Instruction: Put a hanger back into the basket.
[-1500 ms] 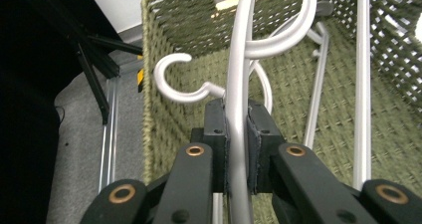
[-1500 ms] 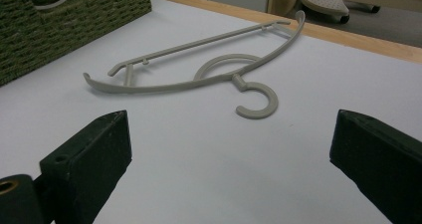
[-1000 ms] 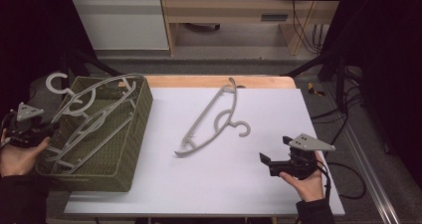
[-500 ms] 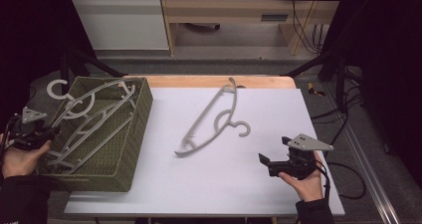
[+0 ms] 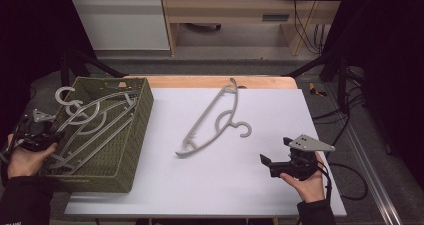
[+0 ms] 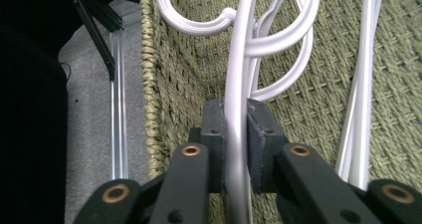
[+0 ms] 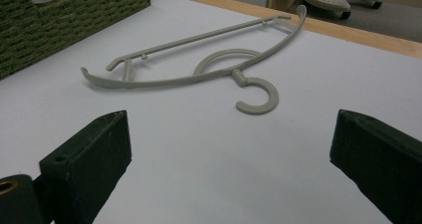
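A woven olive basket (image 5: 137, 130) stands at the table's left and holds several grey plastic hangers (image 5: 95, 120). At the basket's left rim, my left gripper (image 5: 46, 137) has the bar of one grey hanger (image 6: 238, 59) between its pads (image 6: 259, 134), which still touch it on both sides. Its jaws have just been opening slightly. Another grey hanger (image 5: 212, 120) lies flat on the white table top, hook toward the right. My right gripper (image 5: 275, 154) rests low at the front right, open and with nothing in it. That hanger (image 7: 199, 74) lies ahead of its jaws.
The white table top (image 5: 240, 195) has a wooden strip along its far edge. Black frame posts (image 5: 75, 60) and cables (image 5: 345, 115) stand beside the table. Cupboards sit on the floor beyond.
The hangers in the basket have sunk and shifted a little to the right with the left hand. The right gripper and the hanger on the table have stayed still.
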The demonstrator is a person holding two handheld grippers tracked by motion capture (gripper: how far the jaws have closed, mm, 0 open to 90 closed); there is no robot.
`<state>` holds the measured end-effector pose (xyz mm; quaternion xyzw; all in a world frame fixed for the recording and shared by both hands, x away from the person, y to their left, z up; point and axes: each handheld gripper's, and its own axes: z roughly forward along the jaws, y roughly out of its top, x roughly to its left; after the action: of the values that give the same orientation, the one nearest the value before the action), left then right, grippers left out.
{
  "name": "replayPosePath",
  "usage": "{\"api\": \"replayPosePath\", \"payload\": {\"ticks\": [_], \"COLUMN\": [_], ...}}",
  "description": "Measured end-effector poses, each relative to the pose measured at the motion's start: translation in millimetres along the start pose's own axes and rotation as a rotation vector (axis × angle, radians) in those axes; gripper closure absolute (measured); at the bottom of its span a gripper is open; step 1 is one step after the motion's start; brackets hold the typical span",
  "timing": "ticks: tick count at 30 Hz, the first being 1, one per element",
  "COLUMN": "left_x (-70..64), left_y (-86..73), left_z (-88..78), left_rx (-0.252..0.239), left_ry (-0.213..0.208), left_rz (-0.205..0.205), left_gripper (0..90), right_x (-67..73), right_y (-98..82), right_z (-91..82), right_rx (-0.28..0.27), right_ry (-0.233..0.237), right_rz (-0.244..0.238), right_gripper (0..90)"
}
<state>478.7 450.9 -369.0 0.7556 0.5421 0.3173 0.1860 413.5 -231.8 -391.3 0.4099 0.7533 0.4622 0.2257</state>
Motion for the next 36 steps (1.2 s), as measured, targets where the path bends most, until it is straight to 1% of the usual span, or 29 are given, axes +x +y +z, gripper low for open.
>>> {"api": "replayPosePath", "payload": {"ticks": [1,4,6,8,12,14,16,17,21,22,23,27,28,31,32,36], "left_x": [0.8,2.0,1.7,-0.4,-8.3,-13.7,-19.4,-22.3,-30.2,-31.9,-33.7,-45.4,-48.6,-60.7,-64.8,-83.1], "left_y": [-0.3,-0.9,-1.2,-0.6,1.8,3.4,5.6,6.6,11.1,12.0,12.7,15.8,16.8,20.2,21.3,24.3], "left_z": [-1.5,-6.0,-9.3,-13.1,-21.4,-25.8,-29.5,-31.0,-35.2,-36.4,-38.0,-46.8,-49.5,-57.3,-59.7,-65.9], "left_rx": [-0.004,-0.014,-0.038,-0.068,-0.129,-0.159,-0.180,-0.194,-0.219,-0.225,-0.234,-0.301,-0.319,-0.374,-0.392,-0.466], "left_ry": [-0.013,-0.015,-0.019,-0.031,-0.065,-0.080,-0.087,-0.093,-0.097,-0.104,-0.113,-0.154,-0.169,-0.193,-0.207,-0.288], "left_rz": [-0.007,-0.014,-0.019,-0.029,-0.034,-0.028,-0.020,-0.025,-0.020,-0.021,-0.025,-0.041,-0.040,-0.035,-0.034,-0.051], "left_gripper": [76.5,76.6,76.6,75.9,73.2,71.2,67.5,65.8,61.1,60.1,58.9,53.2,51.6,45.5,43.4,36.0], "right_x": [0.0,0.2,0.4,0.1,0.0,-0.1,-0.2,-0.2,-0.5,-0.7,-0.8,-1.4,-1.4,-1.1,-1.1,-2.0], "right_y": [0.0,0.1,0.1,0.1,0.0,-0.1,-0.3,-0.4,-0.6,-0.6,-0.7,-0.7,-0.8,-1.0,-1.1,-1.2], "right_z": [0.0,0.1,-0.2,-0.3,-0.6,-0.7,-0.6,-0.6,-0.8,-1.1,-1.2,-2.0,-1.8,-1.3,-1.3,-2.3], "right_rx": [0.000,0.000,0.000,-0.002,-0.006,-0.008,-0.010,-0.009,-0.011,-0.011,-0.012,-0.017,-0.018,-0.019,-0.020,-0.025], "right_ry": [0.000,0.001,0.001,0.001,-0.004,-0.004,-0.004,-0.003,-0.002,-0.001,-0.002,0.000,-0.001,-0.001,-0.002,0.002], "right_rz": [0.001,-0.001,0.000,0.001,0.009,0.009,0.010,0.010,0.010,0.009,0.009,0.011,0.011,0.008,0.008,0.008], "right_gripper": [3.2,3.2,3.2,3.2,3.2,3.2,3.3,3.3,3.3,3.3,3.3,3.3,3.3,3.2,3.2,3.2]}}
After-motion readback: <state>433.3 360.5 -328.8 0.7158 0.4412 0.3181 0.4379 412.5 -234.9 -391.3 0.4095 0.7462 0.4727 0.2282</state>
